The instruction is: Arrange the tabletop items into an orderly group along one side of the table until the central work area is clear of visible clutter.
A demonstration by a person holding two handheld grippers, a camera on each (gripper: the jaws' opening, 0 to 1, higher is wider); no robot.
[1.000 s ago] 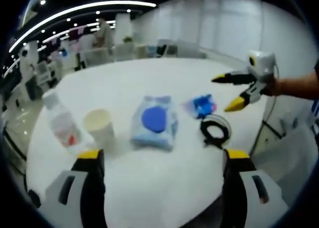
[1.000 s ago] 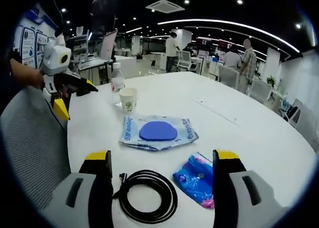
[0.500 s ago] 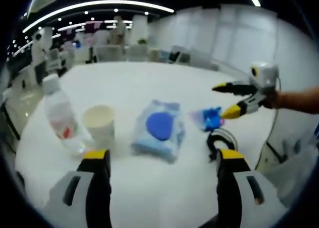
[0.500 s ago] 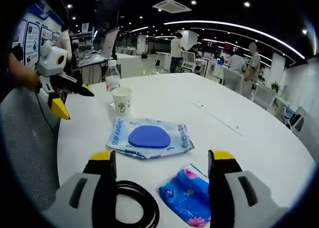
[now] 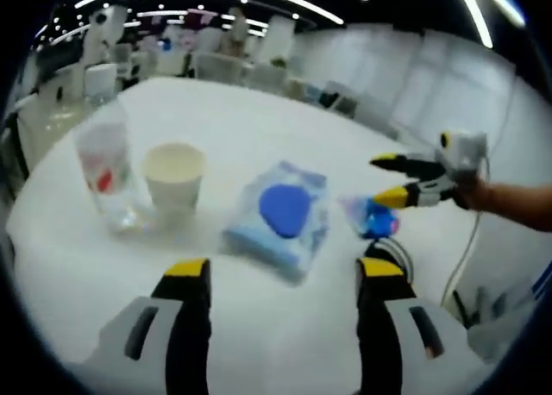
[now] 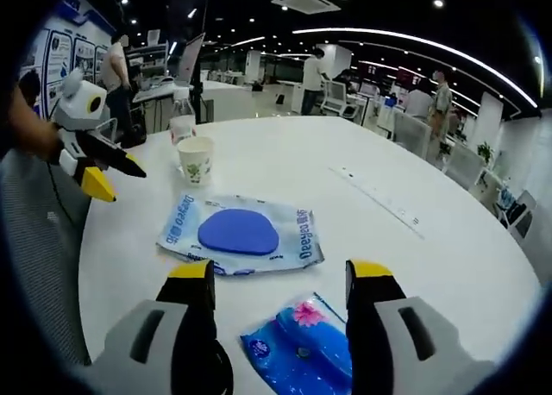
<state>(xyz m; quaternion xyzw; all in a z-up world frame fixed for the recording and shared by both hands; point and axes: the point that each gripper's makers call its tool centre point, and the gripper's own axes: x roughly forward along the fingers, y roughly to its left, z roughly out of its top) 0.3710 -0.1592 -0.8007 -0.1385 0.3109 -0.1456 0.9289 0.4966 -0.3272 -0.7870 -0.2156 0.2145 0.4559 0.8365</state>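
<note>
On the round white table (image 5: 259, 136) stand a clear water bottle (image 5: 103, 166) and a paper cup (image 5: 174, 175). Beside them lie a wet-wipes pack with a blue lid (image 5: 280, 218), a blue tissue packet (image 5: 373, 218) and a black cable coil (image 5: 392, 253), partly behind my jaw. My left gripper (image 5: 284, 270) is open, just short of the wipes pack. My right gripper (image 6: 280, 270) is open above the tissue packet (image 6: 302, 352), facing the wipes pack (image 6: 240, 235). The cup (image 6: 196, 160) and bottle (image 6: 181, 123) stand beyond. Each view also shows the other gripper, open: the right gripper (image 5: 377, 181), the left gripper (image 6: 125, 185).
A grey mesh chair back (image 6: 34, 266) stands at the table's edge on the left of the right gripper view. A thin white strip (image 6: 379, 205) lies on the table's far side. People (image 6: 315, 80), desks and chairs fill the office beyond.
Both views have moved in closer to the items. In the right gripper view the cable coil has slipped down out of the bottom. The items themselves have not moved.
</note>
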